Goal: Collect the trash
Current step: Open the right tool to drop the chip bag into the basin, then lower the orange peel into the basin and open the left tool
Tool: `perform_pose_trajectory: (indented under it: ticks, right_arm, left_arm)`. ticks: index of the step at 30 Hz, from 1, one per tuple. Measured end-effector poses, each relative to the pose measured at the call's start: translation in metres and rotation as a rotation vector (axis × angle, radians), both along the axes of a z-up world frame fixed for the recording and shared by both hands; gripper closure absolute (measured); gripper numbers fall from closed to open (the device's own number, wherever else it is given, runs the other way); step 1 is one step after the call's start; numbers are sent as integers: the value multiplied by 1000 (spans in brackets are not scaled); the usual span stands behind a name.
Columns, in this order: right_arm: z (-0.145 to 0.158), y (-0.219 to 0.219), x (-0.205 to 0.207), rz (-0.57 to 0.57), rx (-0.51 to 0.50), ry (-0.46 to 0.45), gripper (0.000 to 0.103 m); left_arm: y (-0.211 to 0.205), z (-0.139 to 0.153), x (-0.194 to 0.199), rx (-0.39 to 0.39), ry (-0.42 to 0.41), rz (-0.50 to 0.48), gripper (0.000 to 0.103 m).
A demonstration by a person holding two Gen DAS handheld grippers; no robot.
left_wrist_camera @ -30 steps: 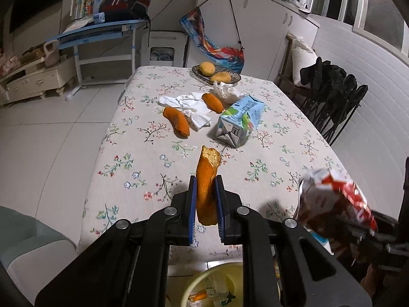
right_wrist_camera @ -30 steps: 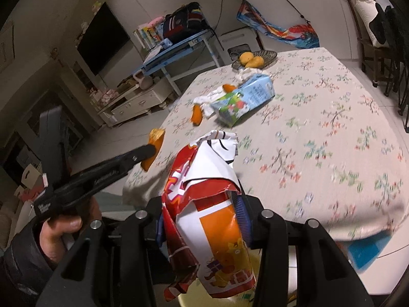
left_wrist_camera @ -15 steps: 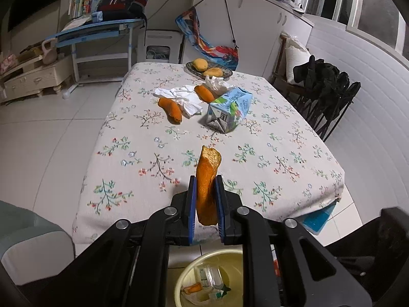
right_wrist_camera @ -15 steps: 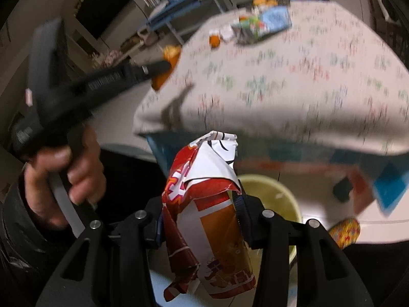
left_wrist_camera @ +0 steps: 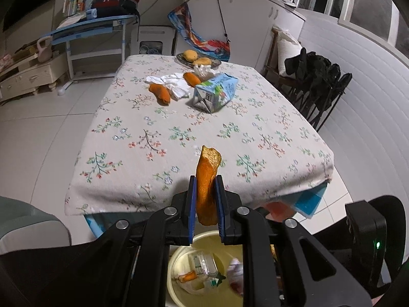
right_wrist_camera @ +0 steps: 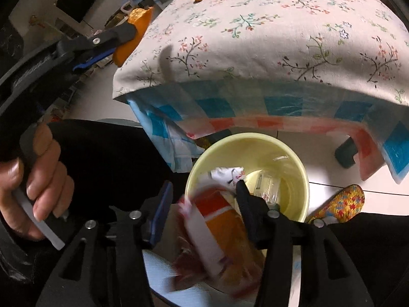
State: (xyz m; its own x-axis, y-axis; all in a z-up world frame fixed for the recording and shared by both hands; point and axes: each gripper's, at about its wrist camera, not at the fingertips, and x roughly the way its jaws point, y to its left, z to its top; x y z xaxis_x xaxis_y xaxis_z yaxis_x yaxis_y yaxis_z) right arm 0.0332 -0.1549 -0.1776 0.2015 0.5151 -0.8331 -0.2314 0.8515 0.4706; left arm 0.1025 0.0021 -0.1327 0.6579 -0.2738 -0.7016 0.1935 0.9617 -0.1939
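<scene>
My left gripper (left_wrist_camera: pixel 205 182) is shut on an upright strip of orange peel (left_wrist_camera: pixel 208 163), past the table's near edge and above the yellow bin (left_wrist_camera: pixel 179 255). In the right wrist view the same gripper (right_wrist_camera: pixel 127 34) holds the peel (right_wrist_camera: pixel 139 18) at upper left. My right gripper (right_wrist_camera: pixel 204 186) points down over the bin (right_wrist_camera: pixel 255 138), and its jaws are opening. A red, white and orange snack bag (right_wrist_camera: pixel 219 225) lies blurred between them, with a gap at the left pad. On the table lie a milk carton (left_wrist_camera: pixel 216 93), two more peels (left_wrist_camera: pixel 159 93) and tissues (left_wrist_camera: pixel 173 83).
The bin holds a clear plastic container (left_wrist_camera: pixel 203 264) and scraps. A fruit plate (left_wrist_camera: pixel 198 60) sits at the table's far end. Chairs draped with dark clothes (left_wrist_camera: pixel 317 76) stand on the right, a blue desk (left_wrist_camera: pixel 97 25) behind. A patterned slipper (right_wrist_camera: pixel 337 204) lies by the bin.
My right gripper swung down from table height to over the bin, its jaws widened and the bag slipped lower. My left gripper drew back to the table's near edge, still gripping the peel.
</scene>
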Motion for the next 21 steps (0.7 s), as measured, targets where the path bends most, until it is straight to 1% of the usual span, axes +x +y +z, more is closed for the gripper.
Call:
perform_pose_trajectory:
  ticks: [2, 9, 12, 16, 21]
  right_arm:
    - [0, -2, 0, -11, 4, -4, 47]
    - [10, -16, 3, -90, 28, -46, 42]
    - [19, -25, 2, -144, 40, -92, 40]
    - [32, -40, 2, -229, 32, -168, 35]
    - [45, -56, 0, -318, 34, -242, 34]
  left_arm:
    - [-2, -1, -3, 3, 2, -7, 89]
    - [-10, -6, -12, 8, 17, -32, 89]
    - [-16, -9, -16, 18, 23, -51, 89]
    - [-23, -13, -22, 29, 36, -77, 89]
    - [-33, -19, -29, 44, 56, -117, 89]
